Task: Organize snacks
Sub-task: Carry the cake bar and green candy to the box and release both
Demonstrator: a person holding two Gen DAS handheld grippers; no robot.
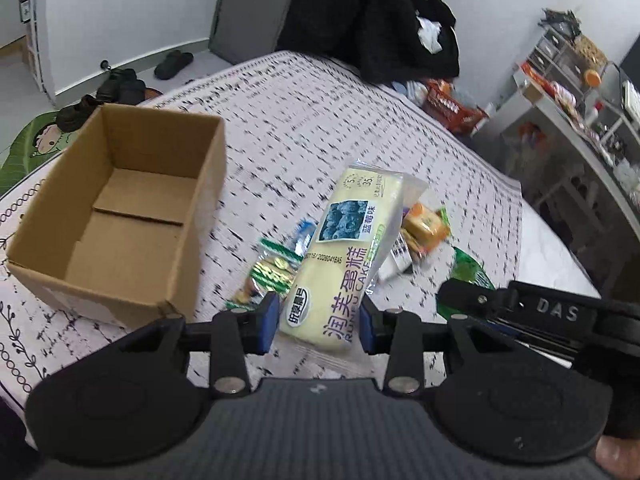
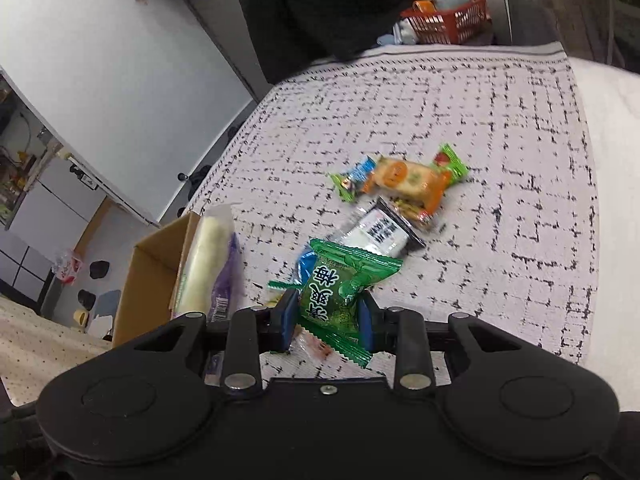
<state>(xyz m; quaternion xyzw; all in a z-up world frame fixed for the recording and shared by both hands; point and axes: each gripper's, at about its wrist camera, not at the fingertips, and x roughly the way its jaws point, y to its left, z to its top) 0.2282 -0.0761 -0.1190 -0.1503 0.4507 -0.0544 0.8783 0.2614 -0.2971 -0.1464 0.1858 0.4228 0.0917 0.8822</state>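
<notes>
1. A bed [image 1: 320, 128] covered in a pale pink spread with black dashes is filling the middle of both views, with white walls behind it, dark clothing piled at its far end and a red basket [image 2: 448, 20] sitting at the upper right of the right wrist view.
2. An open cardboard box [image 1: 120, 216] is sitting on the bed at the left of the left wrist view, its inside bare.
3. The left gripper [image 1: 319, 322] is gripping a long pale yellow cake packet [image 1: 344, 256] at its near end; the blue fingers [image 1: 269, 322] are pressing on both sides of it, and the packet is pointing up the frame, lifted off the spread just right of the box.
4. The right gripper [image 2: 328, 320] is clenching a green snack packet [image 2: 340, 284] between its fingers [image 2: 289, 316], low in the centre of its view and raised above the bed.
5. Loose snacks are lying in a small heap on the spread beyond both grippers: an orange packet [image 2: 404, 180] with green ends, a black and white packet [image 2: 384, 232] just below it, and a small blue one beside them.
6. In the right wrist view the cake packet is showing at the lower left, next to the box's edge.
</notes>
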